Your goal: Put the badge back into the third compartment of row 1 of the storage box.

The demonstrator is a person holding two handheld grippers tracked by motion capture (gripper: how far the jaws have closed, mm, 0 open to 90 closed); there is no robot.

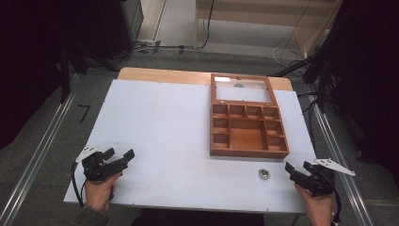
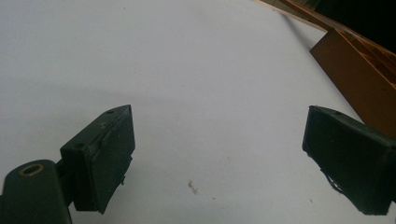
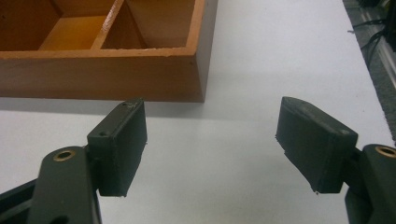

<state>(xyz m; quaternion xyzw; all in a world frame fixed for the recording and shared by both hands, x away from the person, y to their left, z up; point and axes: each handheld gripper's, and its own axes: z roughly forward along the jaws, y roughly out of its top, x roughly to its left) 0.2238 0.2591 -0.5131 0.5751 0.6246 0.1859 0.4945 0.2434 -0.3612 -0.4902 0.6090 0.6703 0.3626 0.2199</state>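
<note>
A brown wooden box (image 1: 248,123) with several compartments lies open on the white table, its glass lid (image 1: 242,89) folded back behind it. A small metal nut (image 1: 263,173) rests on the table just in front of the box. My left gripper (image 1: 118,156) is at the near left of the table, open and empty, with white table between its jaws (image 2: 219,154). My right gripper (image 1: 298,167) is at the near right, right of the nut, also open and empty (image 3: 210,144). The box's front corner (image 3: 196,70) shows just beyond the right jaws.
The white board (image 1: 155,122) covers a wooden table top. Metal rails (image 1: 42,150) run along both sides on the grey floor. Cables (image 1: 291,52) and dark equipment stand beyond the far edge. The box's side (image 2: 355,79) appears at the right of the left gripper view.
</note>
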